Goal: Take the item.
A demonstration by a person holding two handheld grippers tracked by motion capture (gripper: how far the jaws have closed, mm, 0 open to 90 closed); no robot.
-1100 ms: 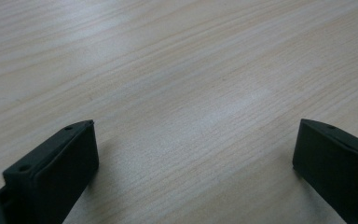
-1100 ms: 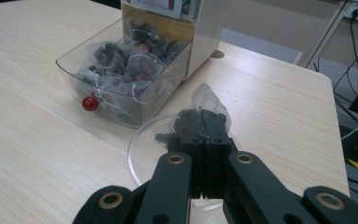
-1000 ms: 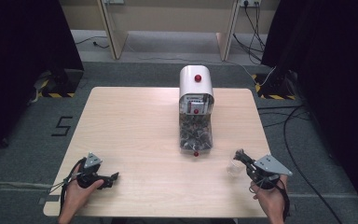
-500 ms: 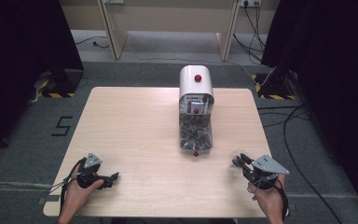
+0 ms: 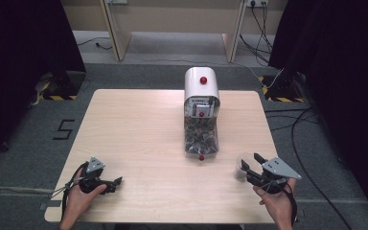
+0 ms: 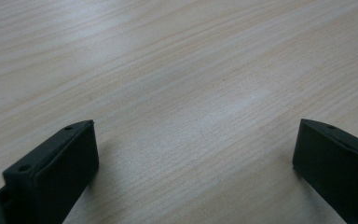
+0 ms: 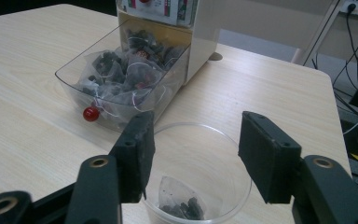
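Wooden table (image 5: 139, 129): at lower left, the left gripper (image 5: 116, 181) rests with jaws apart on nothing. At lower right, the right gripper (image 7: 193, 149), jaws just opened, straddles a clear cup (image 7: 205, 158) holding a tea bag (image 7: 179, 200). Withdraw straight back so the cup stays upright.

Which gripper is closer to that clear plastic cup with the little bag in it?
Right. The right gripper hangs open just above the cup, whereas the left gripper rests far across the table.
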